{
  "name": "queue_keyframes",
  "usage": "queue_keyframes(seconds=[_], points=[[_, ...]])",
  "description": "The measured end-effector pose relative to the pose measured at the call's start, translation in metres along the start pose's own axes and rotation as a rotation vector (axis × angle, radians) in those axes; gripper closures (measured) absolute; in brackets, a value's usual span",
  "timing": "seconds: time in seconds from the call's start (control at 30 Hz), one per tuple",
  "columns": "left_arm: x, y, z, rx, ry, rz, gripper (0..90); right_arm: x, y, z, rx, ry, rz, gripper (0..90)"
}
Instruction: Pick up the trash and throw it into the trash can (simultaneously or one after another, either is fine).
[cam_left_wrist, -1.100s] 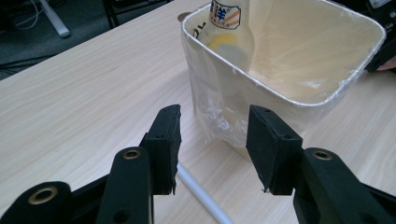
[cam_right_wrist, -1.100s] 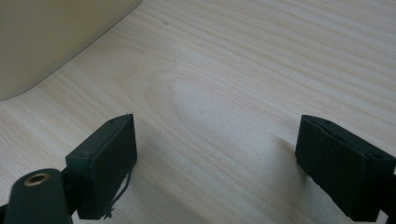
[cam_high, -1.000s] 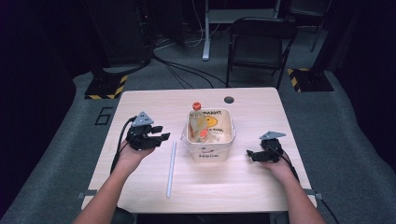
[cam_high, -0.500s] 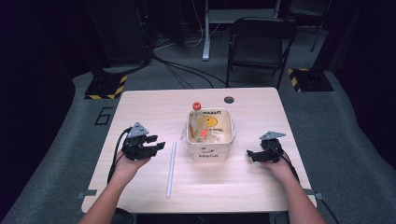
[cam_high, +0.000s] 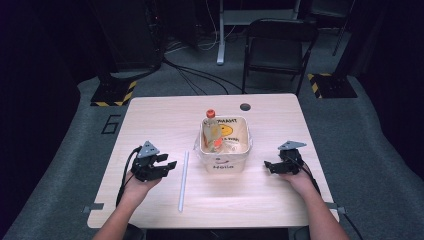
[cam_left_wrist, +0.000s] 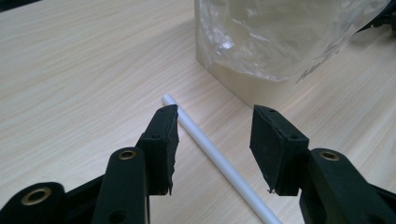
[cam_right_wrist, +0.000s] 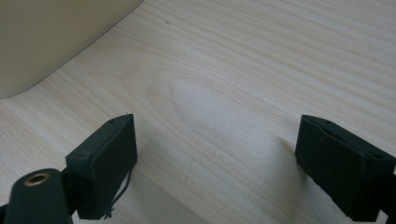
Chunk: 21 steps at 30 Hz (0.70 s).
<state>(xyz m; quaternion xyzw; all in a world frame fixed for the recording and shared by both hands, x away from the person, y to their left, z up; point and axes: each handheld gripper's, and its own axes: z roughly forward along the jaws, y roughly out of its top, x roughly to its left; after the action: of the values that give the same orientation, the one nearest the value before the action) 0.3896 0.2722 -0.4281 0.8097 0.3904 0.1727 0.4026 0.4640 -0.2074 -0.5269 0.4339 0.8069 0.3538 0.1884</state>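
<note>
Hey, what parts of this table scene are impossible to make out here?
- Bin lettering: high view, too small and blurred.
- Pouch contents: high view, packaging hides them.
- Straw far end: left gripper view, cut off by the bottom edge.
- Bin's top: right gripper view, cut off by the frame's corner.

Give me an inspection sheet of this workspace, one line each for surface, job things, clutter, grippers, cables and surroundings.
Surface: light wooden table, bare wood around the items, a dark round hole near the far edge.
Job's things: white straw lying flat; white tub lined with a clear plastic bag; a pouch with an orange cap stands in it.
Clutter: nothing seen.
Grippers: left gripper open, jaws just been opening, the straw passing between them untouched; right gripper open above bare wood, right of the tub.
Cables: black cable trailing from the left gripper; more cables on the floor beyond the table.
Surroundings: grey carpet, black folding chair, dark stands with yellow-black striped bases.
</note>
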Motion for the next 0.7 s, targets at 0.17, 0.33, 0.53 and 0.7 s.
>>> queue_keyframes(seconds=[0.17,0.33,0.53,0.7], points=[[-0.002,-0.012,0.004,0.009,0.004,-0.024,51.5,0.000,0.000,0.000,0.000,0.000,0.000,12.0],[-0.006,-0.022,0.010,0.030,-0.006,-0.019,52.5,0.000,0.000,0.000,0.001,0.001,0.001,12.0],[-0.008,-0.031,0.018,0.034,-0.031,-0.031,52.3,0.000,0.000,0.000,0.001,0.001,0.000,12.0],[-0.009,-0.038,0.027,0.036,-0.039,-0.040,51.9,0.000,0.000,0.000,0.001,0.001,0.000,12.0]])
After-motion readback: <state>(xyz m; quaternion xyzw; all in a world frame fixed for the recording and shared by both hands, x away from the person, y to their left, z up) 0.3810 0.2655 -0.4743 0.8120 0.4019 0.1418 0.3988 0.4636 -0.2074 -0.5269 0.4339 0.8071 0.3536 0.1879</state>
